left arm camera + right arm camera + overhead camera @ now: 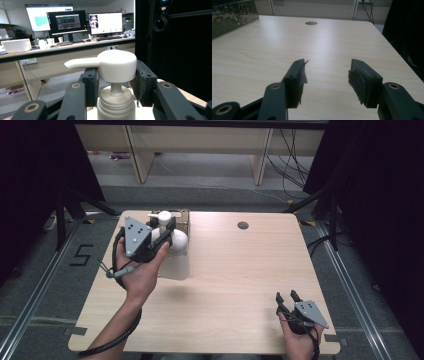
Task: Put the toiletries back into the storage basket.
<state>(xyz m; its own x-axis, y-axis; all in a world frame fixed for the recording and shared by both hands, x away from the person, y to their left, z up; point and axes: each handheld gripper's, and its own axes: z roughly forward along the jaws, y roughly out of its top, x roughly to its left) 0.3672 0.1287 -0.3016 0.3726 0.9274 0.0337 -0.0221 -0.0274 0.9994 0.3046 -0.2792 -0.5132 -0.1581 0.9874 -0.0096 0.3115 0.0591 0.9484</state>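
My left tongs (113, 87): matt black plastic, two blocky jaws with worn dark pads and brass-coloured pivot rivets, closed on the pump bottle (116, 100). The pads press on either side of its neck, just under the pump head.

Pump bottle: white plastic, upright. Round flat-topped head with a long tapering spout, thin stem below it, ribbed screw collar, rounded shoulder. From above, the bottle (172, 237) stands at the far left part of the table (240, 285), right against the box.

Box (183, 215): brownish, square-edged, at the table's far edge just behind the bottle. My right tongs' camera catches its side wall (234, 17) as a dark, glossy, speckled surface.

My left hand (142, 270): wrapped round the tongs' body, which carries a grey three-cornered metal plate on top; a black cable trails back along my forearm.

My right tongs (327, 77): same black make, jaws standing wide apart with nothing between them, low over the bare wood, well apart from the bottle, near the table's near right corner (289, 299).

Table: pale wood-grain top, smooth, rounded corners, one small round dark hole (243, 225) near the far edge, to the right of the bottle.
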